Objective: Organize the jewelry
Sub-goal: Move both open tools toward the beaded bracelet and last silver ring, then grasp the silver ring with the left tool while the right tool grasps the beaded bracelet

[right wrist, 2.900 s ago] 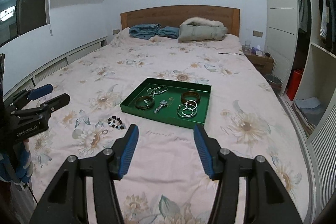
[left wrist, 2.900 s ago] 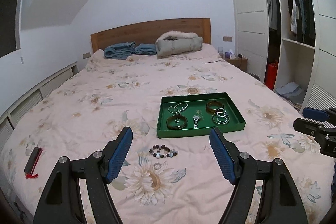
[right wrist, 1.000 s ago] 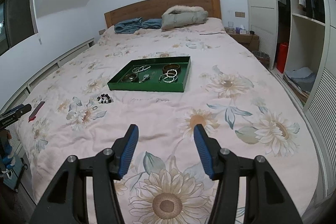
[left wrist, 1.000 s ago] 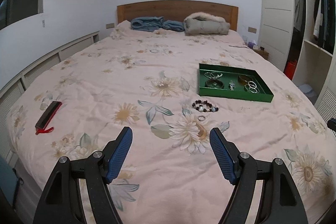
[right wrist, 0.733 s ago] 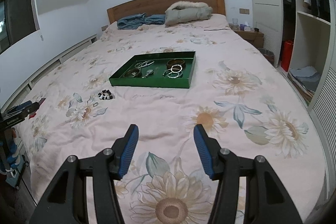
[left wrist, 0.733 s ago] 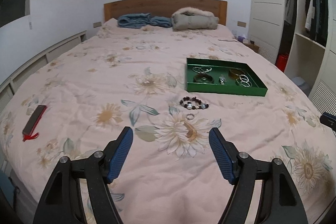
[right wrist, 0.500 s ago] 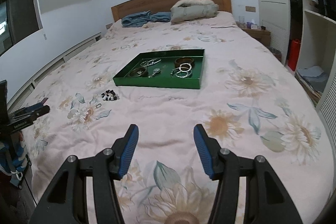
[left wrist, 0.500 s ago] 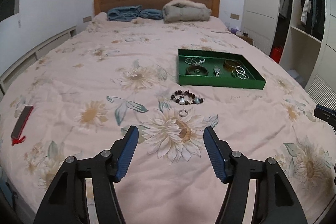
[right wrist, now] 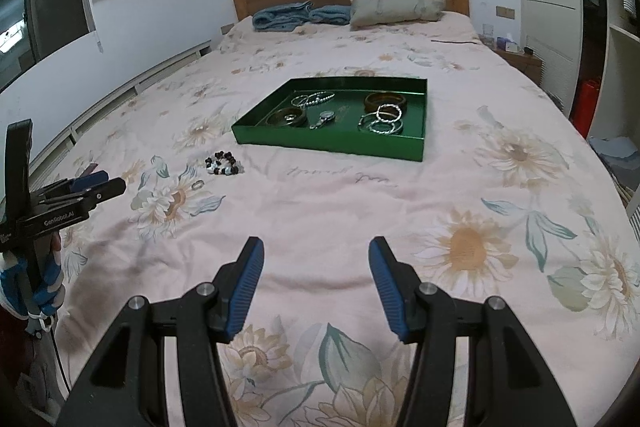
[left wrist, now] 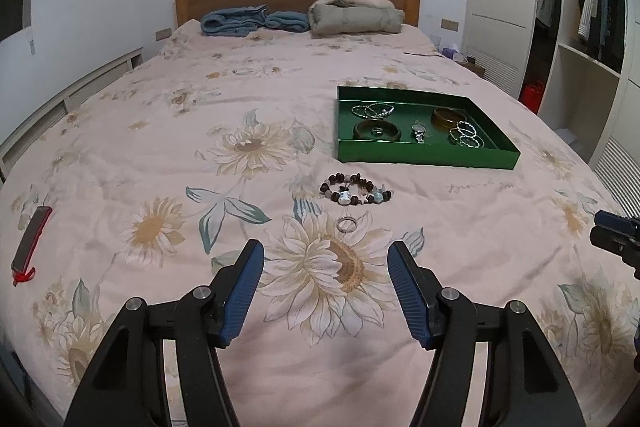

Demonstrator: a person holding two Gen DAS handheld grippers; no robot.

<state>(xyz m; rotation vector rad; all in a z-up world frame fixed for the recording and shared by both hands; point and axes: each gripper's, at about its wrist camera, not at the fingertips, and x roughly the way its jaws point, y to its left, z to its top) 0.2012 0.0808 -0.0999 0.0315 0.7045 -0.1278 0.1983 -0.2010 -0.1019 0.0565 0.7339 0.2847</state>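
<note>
A beaded bracelet point(left wrist: 355, 188) and a small silver ring point(left wrist: 346, 225) lie on the floral bedspread, just ahead of my left gripper point(left wrist: 325, 259), which is open and empty above the bed. Behind them sits a green tray point(left wrist: 424, 157) holding bangles, a watch and chains. From the right wrist I see the same tray point(right wrist: 332, 143), the bracelet point(right wrist: 222, 165) and the ring point(right wrist: 197, 185) off to the left. My right gripper point(right wrist: 316, 257) hangs open over bare bedspread, short of the tray. The left gripper point(right wrist: 86, 187) shows at that view's left edge.
A red-cased phone point(left wrist: 30, 241) lies near the bed's left edge. Folded blue towels point(left wrist: 248, 19) and a grey coat point(left wrist: 356, 13) rest by the wooden headboard. A wardrobe point(left wrist: 580, 27) stands along the right side, a nightstand point(right wrist: 516, 57) beside the bed.
Both grippers have dropped closer to the bed and swung toward the jewelry. The bracelet and ring now sit nearer the left gripper's middle. The left jaws narrowed slightly.
</note>
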